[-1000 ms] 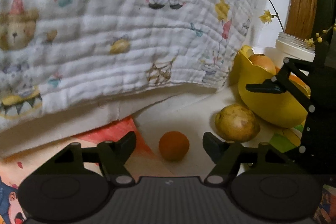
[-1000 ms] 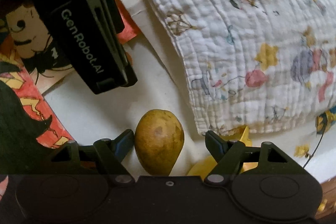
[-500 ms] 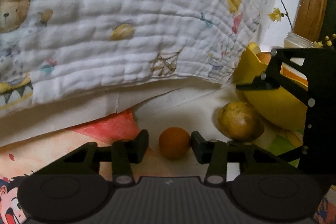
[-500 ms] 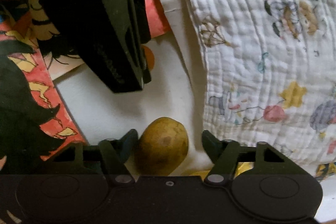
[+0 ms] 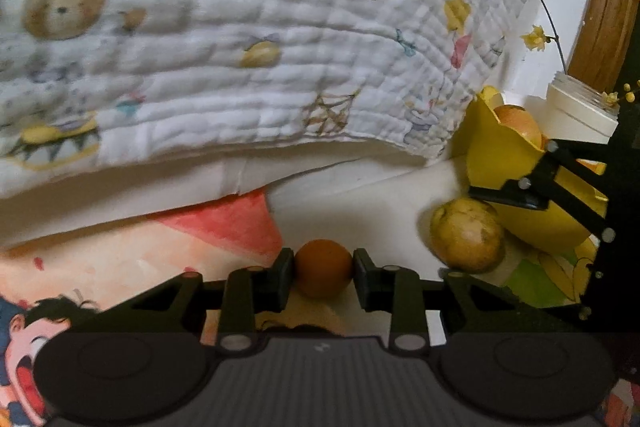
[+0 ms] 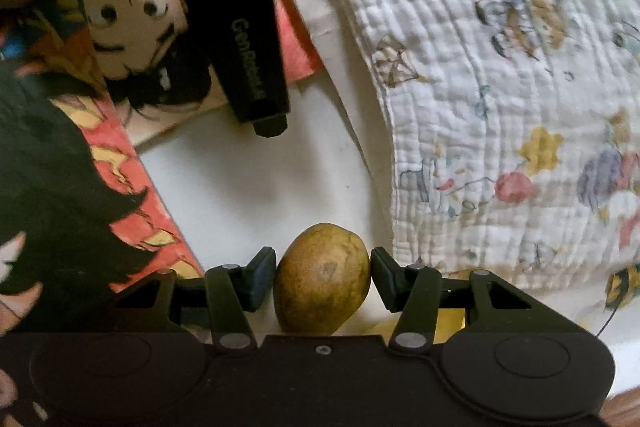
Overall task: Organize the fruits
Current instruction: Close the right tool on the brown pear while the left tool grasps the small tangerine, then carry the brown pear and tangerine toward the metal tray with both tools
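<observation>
Fruit pickup is the step in hand, and both grippers are at it together. The left gripper [image 5: 323,269] has its jaws closing on a small round orange fruit [image 5: 323,267]; its pads [image 5: 286,267] sit against either side of the fruit, pinching it where it rests on the pale table surface [image 5: 360,203] just beside the edge of a cartoon-printed sheet [image 5: 224,227]. The right gripper [image 6: 323,277] is closing on a yellow-brown mottled fruit [image 6: 323,277], egg-shaped, perhaps a passion fruit or small mango. That fruit lies between the fingers, the right pad [image 6: 380,273] touching its flank; on the left pad's side I cannot tell whether a sliver of gap remains.

From the left wrist view, the same mottled fruit [image 5: 466,235] lies just in front of a yellow bowl [image 5: 504,163], which already holds at least one orange-toned fruit [image 5: 518,123]. A quilted blanket [image 5: 240,47] with bears printed on it hangs over the back of the table, near the bowl.

Judging by this, the bowl is the likely destination. The next move calls for both grips to firm up before lifting. Round, smooth fruit could squirt out of flat pads, so a straight rise seems wise. The two tools stand close, so carrying to the bowl one after the other would avoid a clash.
</observation>
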Demonstrator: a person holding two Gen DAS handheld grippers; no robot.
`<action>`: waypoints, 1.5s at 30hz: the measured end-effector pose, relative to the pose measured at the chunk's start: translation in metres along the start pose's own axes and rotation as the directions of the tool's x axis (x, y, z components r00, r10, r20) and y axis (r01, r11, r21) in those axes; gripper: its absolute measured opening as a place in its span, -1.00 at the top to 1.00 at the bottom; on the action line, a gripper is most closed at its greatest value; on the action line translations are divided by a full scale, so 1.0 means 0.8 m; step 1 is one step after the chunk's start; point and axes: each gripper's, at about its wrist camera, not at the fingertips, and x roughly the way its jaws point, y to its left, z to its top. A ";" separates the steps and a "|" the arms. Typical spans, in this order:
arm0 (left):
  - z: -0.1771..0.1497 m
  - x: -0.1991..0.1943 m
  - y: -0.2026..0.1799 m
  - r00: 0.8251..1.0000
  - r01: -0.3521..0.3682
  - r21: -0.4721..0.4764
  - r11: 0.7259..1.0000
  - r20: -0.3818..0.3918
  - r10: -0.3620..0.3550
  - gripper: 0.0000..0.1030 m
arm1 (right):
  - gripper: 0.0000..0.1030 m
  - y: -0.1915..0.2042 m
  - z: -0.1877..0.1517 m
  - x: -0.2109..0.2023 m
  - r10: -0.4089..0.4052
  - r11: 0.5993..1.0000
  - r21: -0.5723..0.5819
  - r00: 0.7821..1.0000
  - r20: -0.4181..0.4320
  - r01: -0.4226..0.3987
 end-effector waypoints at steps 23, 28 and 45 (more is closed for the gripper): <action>-0.013 -0.029 0.028 0.999 -0.030 -0.069 0.997 0.025 0.032 0.34 | -0.30 -0.047 0.027 -0.025 0.192 0.882 0.422 0.978 0.086 -0.210; -0.013 -0.029 0.029 0.999 -0.023 -0.079 0.997 0.028 0.026 0.33 | -0.27 -0.049 0.021 0.003 0.198 0.870 0.443 0.976 0.090 -0.218; -0.014 -0.040 0.022 1.000 -0.021 -0.084 0.996 0.016 0.023 0.34 | -0.04 -0.040 0.014 0.014 0.164 0.828 0.522 0.979 0.125 -0.205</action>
